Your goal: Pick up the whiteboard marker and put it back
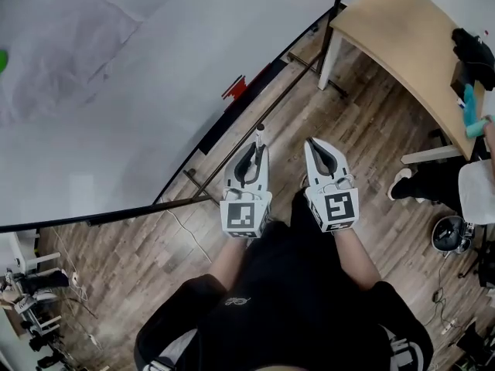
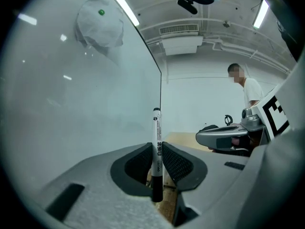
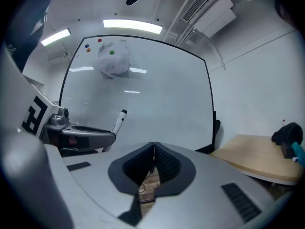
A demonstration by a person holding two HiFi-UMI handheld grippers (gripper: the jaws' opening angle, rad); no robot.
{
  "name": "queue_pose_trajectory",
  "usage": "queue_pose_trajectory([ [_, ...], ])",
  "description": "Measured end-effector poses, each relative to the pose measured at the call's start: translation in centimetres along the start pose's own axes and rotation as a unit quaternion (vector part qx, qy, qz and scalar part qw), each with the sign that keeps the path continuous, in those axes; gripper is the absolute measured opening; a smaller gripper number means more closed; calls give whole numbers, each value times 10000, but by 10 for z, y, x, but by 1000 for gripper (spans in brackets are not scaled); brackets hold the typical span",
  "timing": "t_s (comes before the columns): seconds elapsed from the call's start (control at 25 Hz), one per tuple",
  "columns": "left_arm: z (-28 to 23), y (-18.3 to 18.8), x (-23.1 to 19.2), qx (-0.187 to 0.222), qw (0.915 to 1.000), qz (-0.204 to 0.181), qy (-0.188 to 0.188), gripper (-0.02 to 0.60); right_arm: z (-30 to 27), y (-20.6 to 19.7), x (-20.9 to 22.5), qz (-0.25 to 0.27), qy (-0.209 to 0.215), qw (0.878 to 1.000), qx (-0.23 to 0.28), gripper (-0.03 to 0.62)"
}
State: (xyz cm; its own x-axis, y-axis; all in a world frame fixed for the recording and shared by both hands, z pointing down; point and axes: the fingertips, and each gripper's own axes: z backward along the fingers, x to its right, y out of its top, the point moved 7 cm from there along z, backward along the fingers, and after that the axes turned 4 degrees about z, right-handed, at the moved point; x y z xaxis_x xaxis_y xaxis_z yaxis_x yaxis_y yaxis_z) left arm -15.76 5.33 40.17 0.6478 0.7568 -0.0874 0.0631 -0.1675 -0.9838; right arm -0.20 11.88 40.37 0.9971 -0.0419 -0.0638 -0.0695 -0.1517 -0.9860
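Note:
A white whiteboard marker [image 2: 157,142] with a black cap stands upright between the pads of my left gripper [image 2: 157,157], which is shut on it. In the head view the marker [image 1: 260,134] pokes out past the left gripper [image 1: 255,154] toward the whiteboard [image 1: 116,83]. From the right gripper view the marker [image 3: 118,120] shows at the left, above the other gripper. My right gripper [image 3: 153,163] is shut with nothing between its pads; in the head view this right gripper [image 1: 319,154] sits beside the left one over the wooden floor.
The whiteboard's dark frame and tray rail [image 1: 232,118] run diagonally in front of me. A light wooden table [image 1: 410,45] stands at the right with dark things on it. A person [image 2: 248,87] stands beyond it. A crumpled cloth [image 3: 113,60] hangs on the board.

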Motion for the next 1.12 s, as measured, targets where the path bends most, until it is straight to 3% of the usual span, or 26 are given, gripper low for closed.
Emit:
queue_pose_trajectory([
  [0.44, -125, 15, 18, -298, 9989, -303, 211, 67, -74, -4, 109, -58, 406, 9991, 62, 3],
  [0.68, -162, 13, 10, -674, 9957, -498, 386, 67, -104, -13, 137, -213, 615, 9979, 2, 3],
  [0.96, -207, 2, -11, -1579, 9807, -1103, 347, 67, -139, -27, 150, -386, 677, 9968, -169, 3],
  [1.12, -237, -9, -28, -1784, 9731, -1428, 279, 67, -165, -40, 158, -305, 653, 9968, -339, 2],
])
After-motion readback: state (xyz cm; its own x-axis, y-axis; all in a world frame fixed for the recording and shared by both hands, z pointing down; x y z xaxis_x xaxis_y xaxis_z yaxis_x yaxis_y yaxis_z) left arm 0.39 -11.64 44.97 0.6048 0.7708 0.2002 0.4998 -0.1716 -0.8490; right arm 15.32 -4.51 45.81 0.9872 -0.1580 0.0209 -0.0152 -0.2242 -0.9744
